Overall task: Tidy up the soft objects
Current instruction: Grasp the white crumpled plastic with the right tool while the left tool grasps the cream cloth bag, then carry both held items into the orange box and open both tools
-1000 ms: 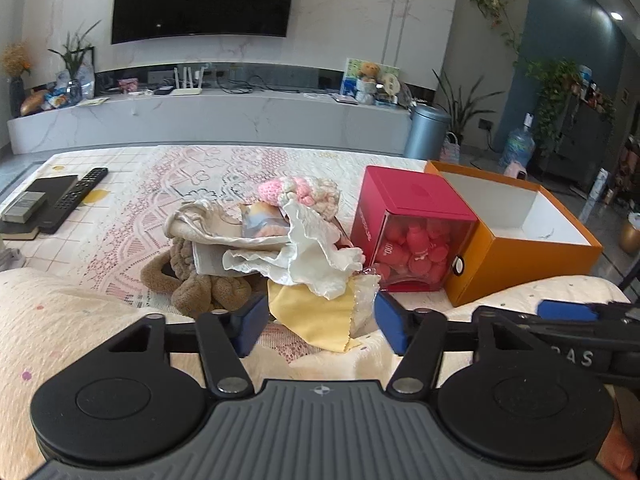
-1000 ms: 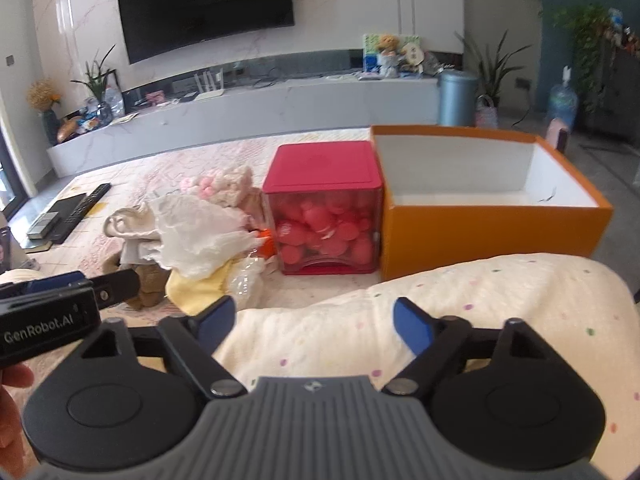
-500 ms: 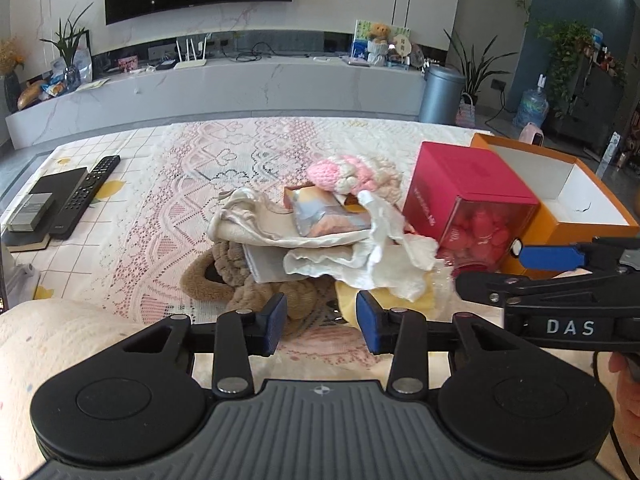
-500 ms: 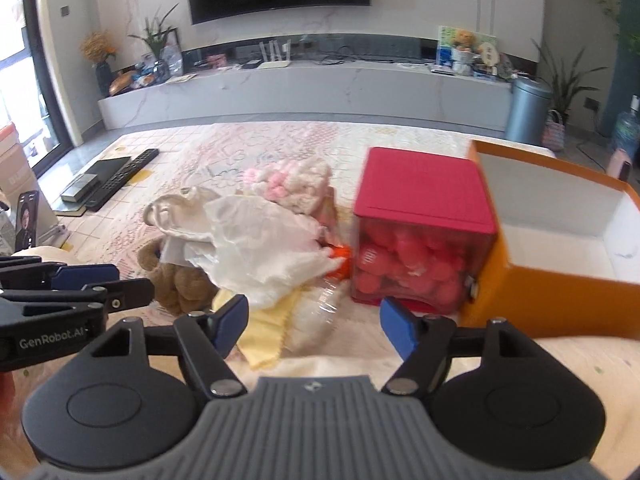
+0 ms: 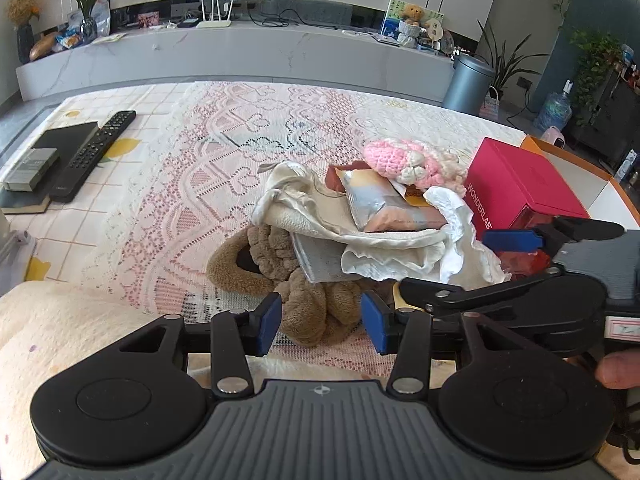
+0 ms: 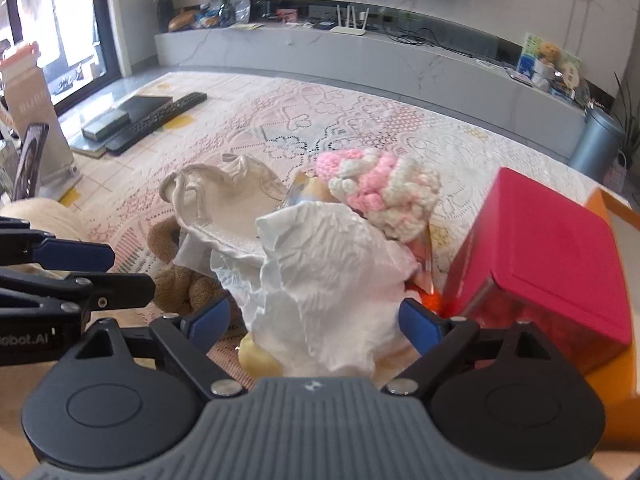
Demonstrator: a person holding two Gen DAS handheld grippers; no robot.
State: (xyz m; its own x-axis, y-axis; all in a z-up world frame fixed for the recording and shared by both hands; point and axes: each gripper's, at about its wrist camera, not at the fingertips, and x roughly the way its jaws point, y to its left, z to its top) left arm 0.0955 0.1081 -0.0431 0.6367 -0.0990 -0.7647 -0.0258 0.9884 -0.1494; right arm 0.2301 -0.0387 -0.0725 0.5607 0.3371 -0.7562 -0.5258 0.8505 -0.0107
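Both claws are opening: the left gripper [image 5: 320,322] straddles the brown plush toy [image 5: 316,312], the right gripper [image 6: 316,320] straddles the white cloth [image 6: 320,264], neither squeezing, near the tablecloth's [image 5: 168,184] front edge.

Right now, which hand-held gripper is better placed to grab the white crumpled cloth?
Right. The right hand-held gripper is opening with the white crumpled cloth already between its fingers; the left hand-held gripper faces the brown plush instead.

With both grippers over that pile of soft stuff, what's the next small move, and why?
Probably ease the right gripper down and close on the crumpled white tissue: its jaws are opening with the tissue between them, not yet pinched, and the tissue lies on top of the pile.
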